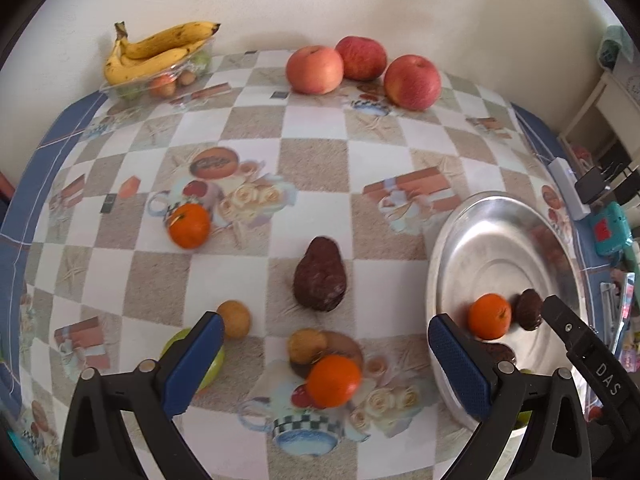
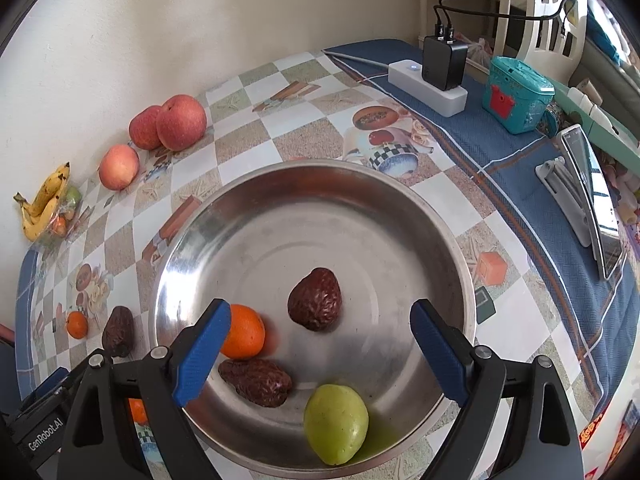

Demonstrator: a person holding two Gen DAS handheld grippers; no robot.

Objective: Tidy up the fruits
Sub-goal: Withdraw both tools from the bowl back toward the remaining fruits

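Evidently the metal bowl (image 2: 448,216) served as collecting point, already holding an orange (image 2: 244,332), two dark fruits and a green fruit (image 2: 335,424), while both hand-held grippers, right (image 2: 320,354) and left (image 1: 326,364), hovered spread and empty, the left over loose fruit on the bench (image 1: 312,160).

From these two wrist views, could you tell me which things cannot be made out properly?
- Green fruit, left wrist view: mostly hidden behind the left gripper's finger.
- Clear tray under the bananas: the small fruits in it are too small and blurred to name.
- Metal bowl, left wrist view: near part covered by the finger; the right wrist view shows it whole.
- Orange, right wrist view: mostly behind the right gripper.
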